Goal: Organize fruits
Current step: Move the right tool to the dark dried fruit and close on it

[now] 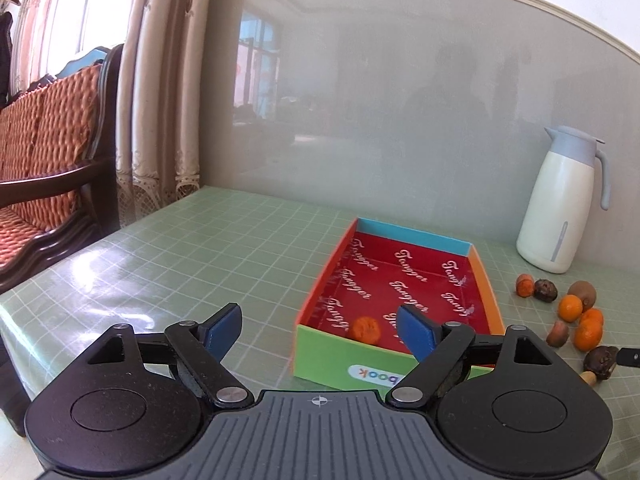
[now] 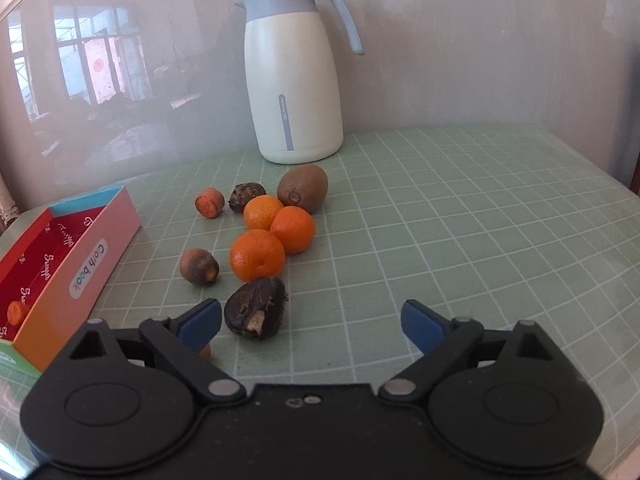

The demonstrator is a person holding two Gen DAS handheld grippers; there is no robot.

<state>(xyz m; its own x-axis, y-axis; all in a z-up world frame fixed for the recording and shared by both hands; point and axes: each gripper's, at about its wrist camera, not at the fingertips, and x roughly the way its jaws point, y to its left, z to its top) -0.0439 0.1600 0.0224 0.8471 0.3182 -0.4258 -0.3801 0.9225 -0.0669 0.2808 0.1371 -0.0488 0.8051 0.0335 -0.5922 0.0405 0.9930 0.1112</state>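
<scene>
On the green checked worktop (image 2: 440,208) I hold both grippers spread and empty, the left gripper (image 1: 320,330) at the box (image 1: 344,364), the right gripper (image 2: 312,322) by the fruit pile (image 2: 264,240)

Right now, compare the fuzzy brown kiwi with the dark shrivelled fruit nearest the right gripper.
The fuzzy brown kiwi is smooth-shaped and light brown; the dark shrivelled fruit is nearly black, wrinkled, with a pale broken patch. The kiwi lies by the white jug; the dark fruit lies beside the open right gripper. Both rest on the table, outside the box.
</scene>
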